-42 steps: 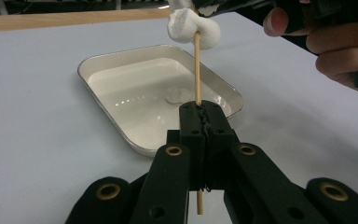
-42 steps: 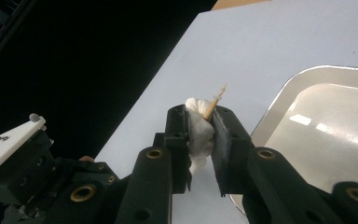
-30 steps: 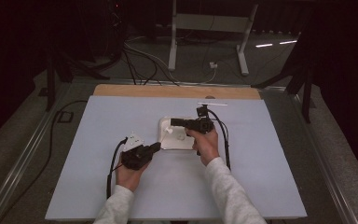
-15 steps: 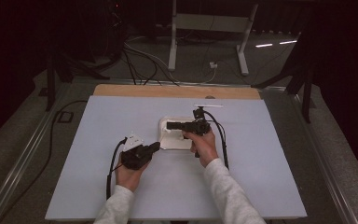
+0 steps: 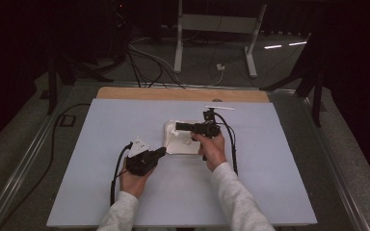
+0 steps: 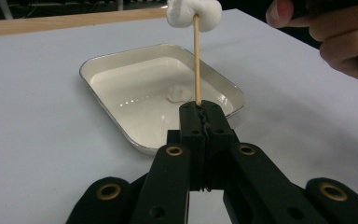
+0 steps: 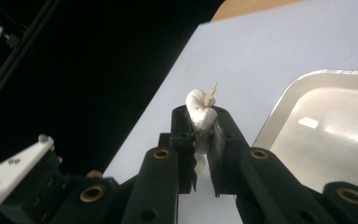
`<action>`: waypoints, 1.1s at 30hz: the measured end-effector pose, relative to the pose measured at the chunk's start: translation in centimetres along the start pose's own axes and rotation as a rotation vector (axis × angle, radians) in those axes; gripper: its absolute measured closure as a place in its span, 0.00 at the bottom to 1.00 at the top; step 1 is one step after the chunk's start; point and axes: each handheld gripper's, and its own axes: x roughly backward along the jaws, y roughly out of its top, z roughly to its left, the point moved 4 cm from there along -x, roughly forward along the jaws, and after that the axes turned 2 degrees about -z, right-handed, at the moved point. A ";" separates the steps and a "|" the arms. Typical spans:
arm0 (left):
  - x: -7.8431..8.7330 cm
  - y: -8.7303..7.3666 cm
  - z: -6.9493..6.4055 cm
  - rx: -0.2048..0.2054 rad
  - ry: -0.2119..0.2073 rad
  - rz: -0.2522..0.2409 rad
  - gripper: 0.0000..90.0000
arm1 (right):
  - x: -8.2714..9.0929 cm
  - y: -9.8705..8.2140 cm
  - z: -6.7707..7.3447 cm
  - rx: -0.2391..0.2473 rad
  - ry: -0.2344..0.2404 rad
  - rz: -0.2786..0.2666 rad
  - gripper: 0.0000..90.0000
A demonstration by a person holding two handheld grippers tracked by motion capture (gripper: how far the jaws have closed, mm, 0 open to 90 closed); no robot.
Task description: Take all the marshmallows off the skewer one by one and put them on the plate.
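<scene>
While a person leans in from the near edge of the white tabletop (image 5: 101, 144), the left gripper (image 6: 200, 111) stands just short of the near left corner of a shallow white tray (image 6: 98, 70), its jaws pressed together on the lower end of a thin wooden skewer (image 6: 196, 60). From those jaws the skewer rises upright, carrying a white marshmallow (image 6: 193, 11) high above the tray's near rim. A second marshmallow (image 6: 179, 92), small and pale, lies flat on the tray floor, toward the near side. Over the tray's near edge the right gripper (image 7: 204, 122) pinches the skewered marshmallow (image 7: 201, 112) between its jaws, and the skewer's pointed tip (image 7: 210, 97) pokes out through the top of it. From the high view, the right hand (image 5: 211, 147) holds its gripper (image 5: 179, 126) above the tray (image 5: 183, 148), pointing left, with the left gripper (image 5: 163, 151) just beside the tray's left edge. Both sleeves are pale grey.
</scene>
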 end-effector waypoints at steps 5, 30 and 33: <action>0.0 -0.3 -0.1 -0.023 0.004 0.026 1.00 | 1.0 0.9 -0.4 -0.013 -0.013 -0.068 0.91; 0.2 -0.1 0.5 0.027 0.025 0.004 1.00 | 1.4 -1.1 -3.5 0.213 -0.326 0.066 0.86; 0.2 -0.1 0.5 0.029 0.024 0.004 1.00 | 1.3 -1.2 -3.5 0.227 -0.343 0.075 0.86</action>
